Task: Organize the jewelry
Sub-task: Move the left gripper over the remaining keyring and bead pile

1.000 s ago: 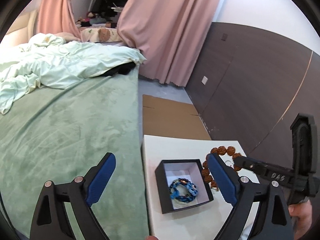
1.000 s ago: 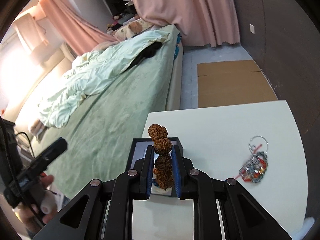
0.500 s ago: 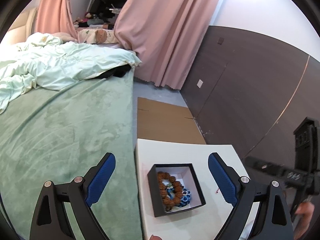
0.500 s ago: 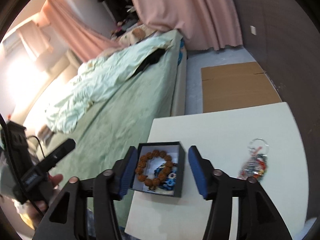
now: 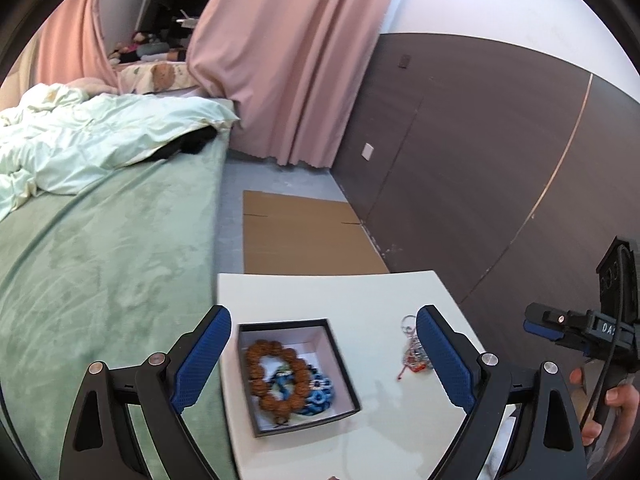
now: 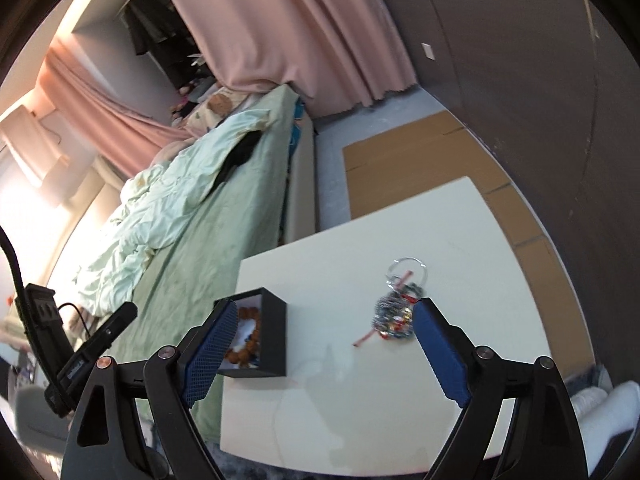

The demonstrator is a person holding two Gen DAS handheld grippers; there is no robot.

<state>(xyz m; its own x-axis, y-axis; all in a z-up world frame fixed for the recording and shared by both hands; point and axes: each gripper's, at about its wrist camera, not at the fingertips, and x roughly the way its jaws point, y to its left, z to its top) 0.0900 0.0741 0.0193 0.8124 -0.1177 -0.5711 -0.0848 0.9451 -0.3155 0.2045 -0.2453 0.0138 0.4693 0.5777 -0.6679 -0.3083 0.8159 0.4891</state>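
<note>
Our right tongs stand wide and empty: their jaws have just been opening, and the brown bead bracelet they pinched a second ago now lies in the black box, so nothing is between the blue pads. Our left tongs are wide too, holding nothing, hanging above the box. That release means one piece is stowed; the bracelet rests flat as a loop on the pale lining, partly on top of the blue bead bracelet already there. As a ring it points nowhere in particular, though in the left view it reads as a slightly stretched oval whose long axis runs from the far wall of the box toward the near one. In the right view the box has slid toward the left pad and the keychain charm now sits just inside the right pad, which we judge marks it as the next piece. It lies on the white bench, well apart from the box, with its metal ring at the far end and a red cord trailing toward us, so its long axis runs roughly away from us along the bench. Beyond the bench are the bed with its green cover to the left, flat cardboard on the floor, and the pink curtain.
</note>
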